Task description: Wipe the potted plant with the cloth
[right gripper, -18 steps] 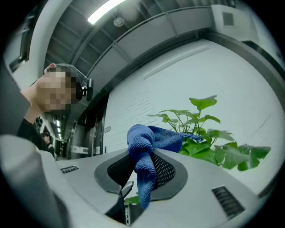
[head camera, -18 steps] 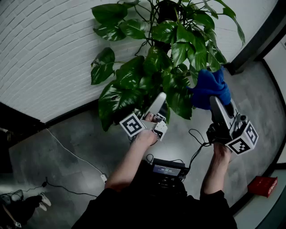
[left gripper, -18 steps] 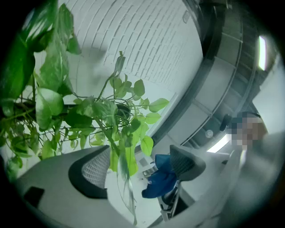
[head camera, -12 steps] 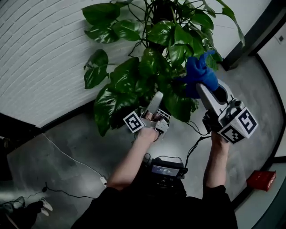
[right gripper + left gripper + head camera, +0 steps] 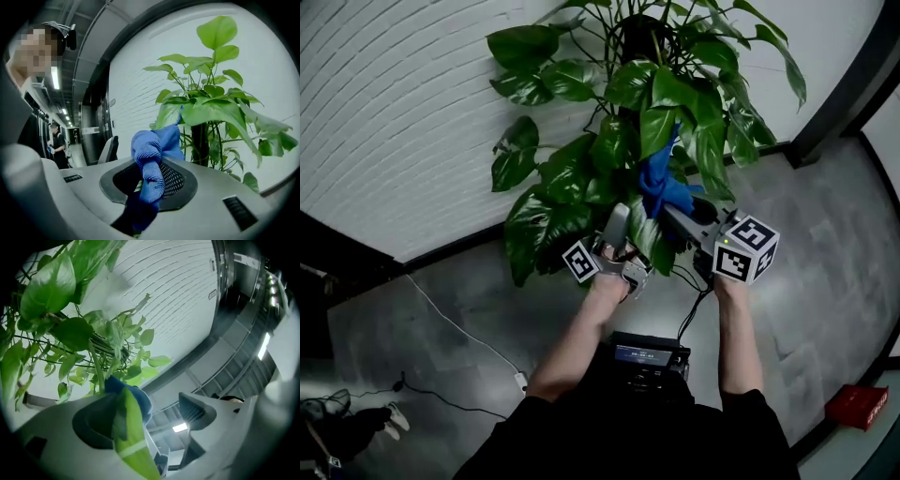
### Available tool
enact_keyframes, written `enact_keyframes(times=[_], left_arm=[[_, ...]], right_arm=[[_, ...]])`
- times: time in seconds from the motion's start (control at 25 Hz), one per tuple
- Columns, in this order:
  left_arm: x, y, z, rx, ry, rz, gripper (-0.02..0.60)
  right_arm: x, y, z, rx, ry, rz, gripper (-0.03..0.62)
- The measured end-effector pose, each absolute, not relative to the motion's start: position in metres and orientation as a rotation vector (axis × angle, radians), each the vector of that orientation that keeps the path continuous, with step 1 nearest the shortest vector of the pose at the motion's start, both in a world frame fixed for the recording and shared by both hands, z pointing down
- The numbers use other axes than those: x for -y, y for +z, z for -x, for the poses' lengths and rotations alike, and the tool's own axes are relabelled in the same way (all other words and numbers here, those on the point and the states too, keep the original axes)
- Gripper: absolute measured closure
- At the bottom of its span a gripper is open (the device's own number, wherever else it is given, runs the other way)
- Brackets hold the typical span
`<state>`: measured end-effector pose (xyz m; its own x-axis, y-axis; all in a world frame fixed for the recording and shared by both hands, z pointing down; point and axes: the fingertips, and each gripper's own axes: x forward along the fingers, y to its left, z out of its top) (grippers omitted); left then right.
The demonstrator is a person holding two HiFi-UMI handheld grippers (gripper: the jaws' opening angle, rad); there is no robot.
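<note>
Your right tongs (image 5: 673, 214) are pinching the crumpled blue microfibre cloth (image 5: 659, 183). The cloth bulges out past their tips and sits among the lower middle leaves of the leafy green potted plant (image 5: 656, 84). In the right gripper view the cloth fills the gap between the pads, with a broad leaf just beyond it.

Your left tongs (image 5: 617, 220) point steeply upward beneath the foliage, just beside the right ones, with their jaws spread wide. One long green leaf (image 5: 129, 437) hangs between those jaws, lying across the pad at the left of the left gripper view, and is not clamped. The blue cloth shows just behind that leaf.

The plant stands on a grey concrete floor (image 5: 441, 309) in front of a white brick wall (image 5: 394, 112).
</note>
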<state>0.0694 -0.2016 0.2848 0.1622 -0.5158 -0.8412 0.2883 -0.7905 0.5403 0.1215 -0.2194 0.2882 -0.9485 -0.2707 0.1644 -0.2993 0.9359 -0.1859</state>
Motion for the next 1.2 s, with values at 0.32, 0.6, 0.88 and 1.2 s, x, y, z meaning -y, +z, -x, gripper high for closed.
enact_keyframes(times=[0.32,0.6,0.88,1.2], left_arm=[[0.2,0.296,-0.075,0.338,-1.643,-1.888,0.163],[0.209,0.309,-0.083,0.406,-1.603,-1.908,0.163],[0.202,0.309,-0.099,0.359,-1.612,-1.918,0.163],[0.189,0.287,-0.114,0.209,-1.656,-1.95,0.161]], right_arm=[[0.198,0.343,-0.176,2.933,0.524,-0.466,0.492],[0.19,0.342,-0.264,3.044,0.669,-0.632,0.491],[0.176,0.192,-0.3,3.387,0.226,-0.749,0.493],[0.225,0.232,-0.156,3.052,0.039,-0.472,0.491]])
